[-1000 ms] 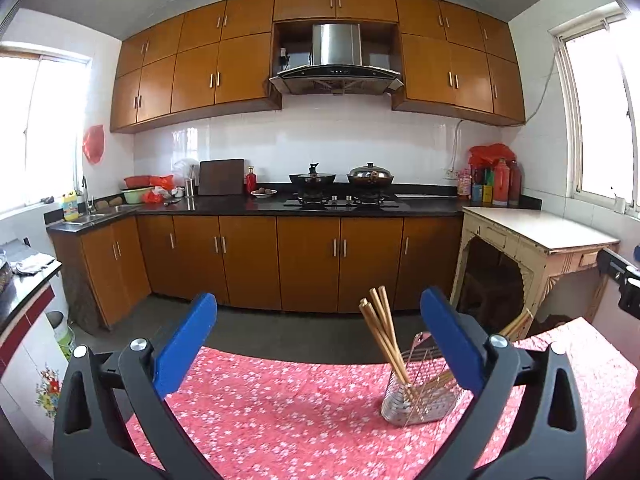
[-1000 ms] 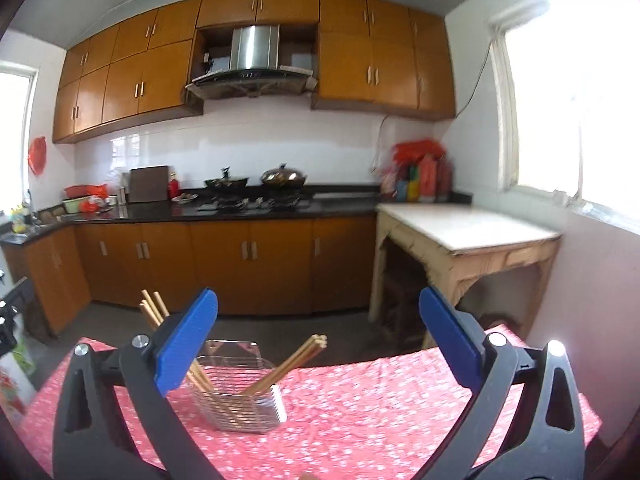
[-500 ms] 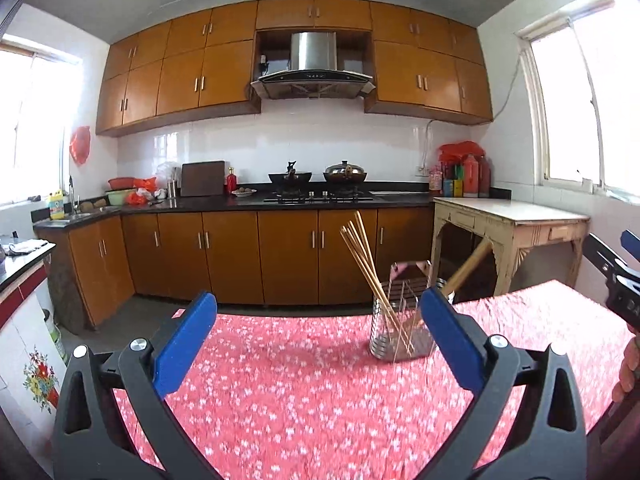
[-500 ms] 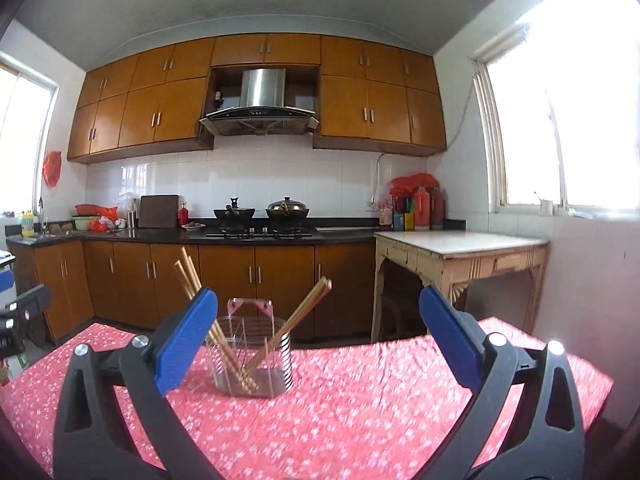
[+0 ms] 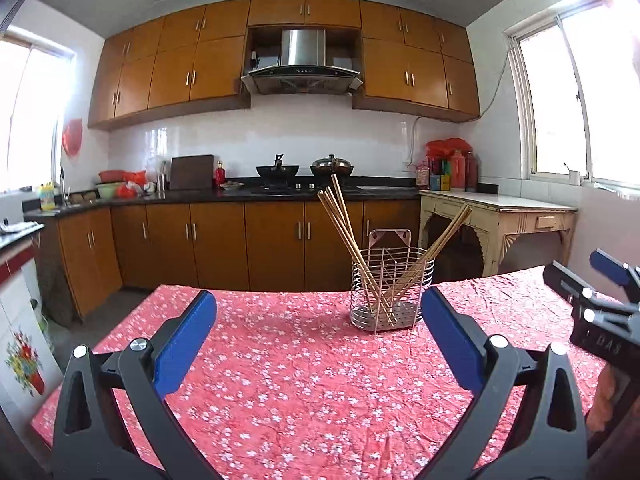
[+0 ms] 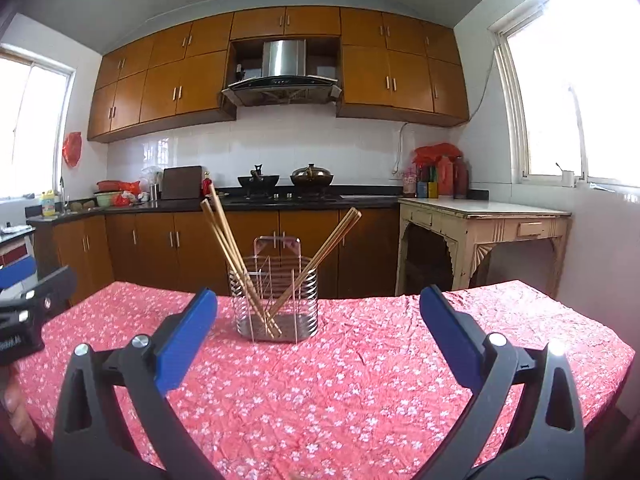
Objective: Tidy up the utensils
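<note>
Chopsticks point(image 5: 347, 236) standing splayed in a wire holder point(image 5: 392, 292) near the table's point(image 5: 280, 380) far edge. Probably light, stiff, smooth — best pinched mid-shaft, above the rim. Left gripper point(image 5: 318, 344) and right gripper point(image 6: 318, 344) both spread wide, empty.

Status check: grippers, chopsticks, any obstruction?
Left gripper open, right gripper open, both empty. Chopsticks standing in wire holder on tablecloth. Nothing in the way.

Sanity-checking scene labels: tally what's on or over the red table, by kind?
Wire holder: 1
Chopstick bunches in it: 2 (single sticks overlap too much to count)
Grippers, both open: 2, the left gripper and the right gripper
Total: 5
</note>
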{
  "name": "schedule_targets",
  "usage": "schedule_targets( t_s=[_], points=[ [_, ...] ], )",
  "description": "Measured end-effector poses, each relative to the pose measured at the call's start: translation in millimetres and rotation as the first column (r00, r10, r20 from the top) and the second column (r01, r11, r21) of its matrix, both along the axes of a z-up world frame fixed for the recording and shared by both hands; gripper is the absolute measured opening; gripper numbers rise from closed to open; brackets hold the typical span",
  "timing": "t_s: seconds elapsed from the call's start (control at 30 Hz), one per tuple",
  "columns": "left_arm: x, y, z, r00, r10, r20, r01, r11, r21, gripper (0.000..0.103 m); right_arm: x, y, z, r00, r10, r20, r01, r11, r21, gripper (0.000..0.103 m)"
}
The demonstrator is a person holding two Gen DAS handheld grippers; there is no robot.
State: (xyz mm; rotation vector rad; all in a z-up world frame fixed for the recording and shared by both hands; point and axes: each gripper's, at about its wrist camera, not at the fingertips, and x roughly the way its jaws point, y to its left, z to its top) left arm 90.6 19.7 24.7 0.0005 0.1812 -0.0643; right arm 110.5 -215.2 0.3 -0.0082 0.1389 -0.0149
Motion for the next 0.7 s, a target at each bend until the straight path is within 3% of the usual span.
schedule_targets(
  t_s=[0.23,0.7],
  points=[
    [2,0,-12,1.0,-0.01,-0.026,0.009,1.0,-0.021,0.101,3,9,-17,0.998,0.056,-0.038,-0.056,0.998,0.001,0.099],
    [-5,-1,-24,0.999,-0.03,-0.018,0.029,0.999,-0.022,0.101,8,6,-18,0.997,0.061,-0.047,-0.061,0.998,0.009,0.099]
  ],
)
